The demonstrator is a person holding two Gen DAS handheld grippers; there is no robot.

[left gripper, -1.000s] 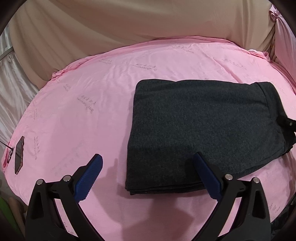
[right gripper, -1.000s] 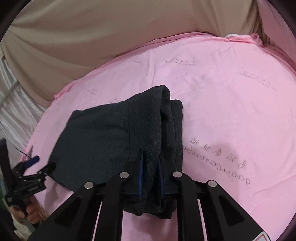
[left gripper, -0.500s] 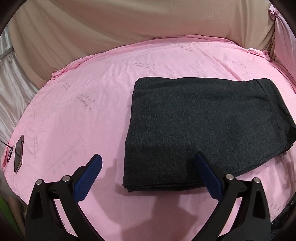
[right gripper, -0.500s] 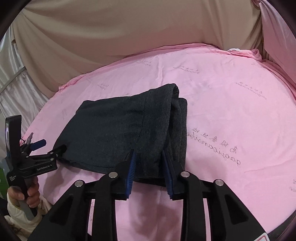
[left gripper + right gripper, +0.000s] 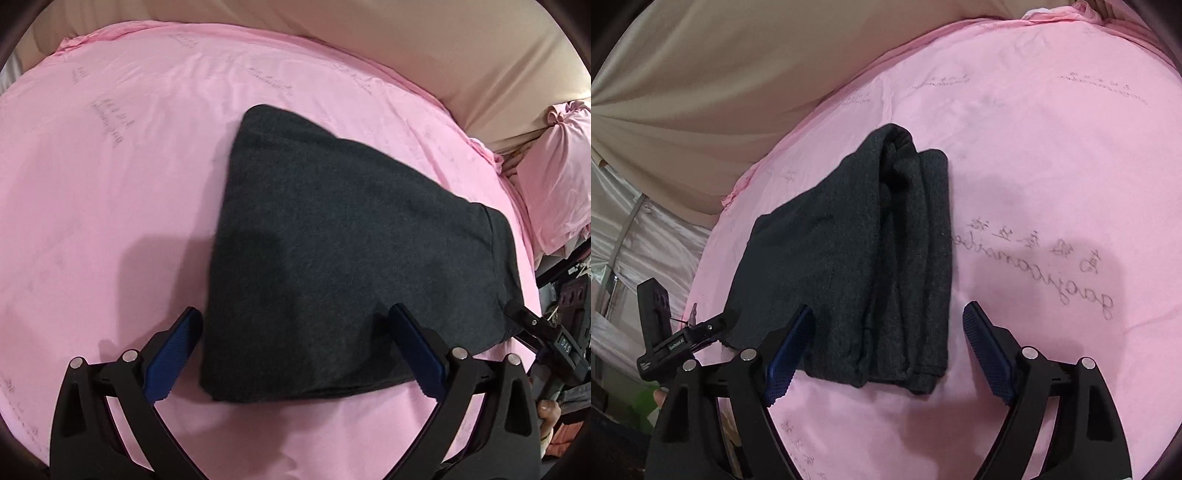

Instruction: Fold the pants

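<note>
Pants: the folded dark grey pants (image 5: 351, 266) lie flat as a compact stack on the pink sheet (image 5: 110, 184), filling the centre and right of the left wrist view; in the right wrist view they run from upper centre down to lower centre.
Left gripper: the left gripper (image 5: 295, 354) has its jaws spread wide. The near corner of the stack lies between the blue pads, neither pad pressing on it. It holds nothing.
Right gripper: the right gripper (image 5: 886, 350) has its jaws opening, already wide. The layered end of the pants sits between them, free of both pads, so nothing is gripped.
Step in hand: by my reading this is the release after a fold. The stack looks finished or nearly so.
Next move: likely a retreat of both tools clear of the cloth. If one more fold is wanted, it calls for pinching all layers at one end together so the stack does not slide apart.
Hidden: how many layers the stack has cannot be counted. In the left wrist view the right gripper shows only as a black fragment at the right edge, beside a cut-off bit of a hand (image 5: 548, 410). Print on the sheet is too faint to read.
Surroundings: beige fabric (image 5: 720, 92) hangs behind the bed.
</note>
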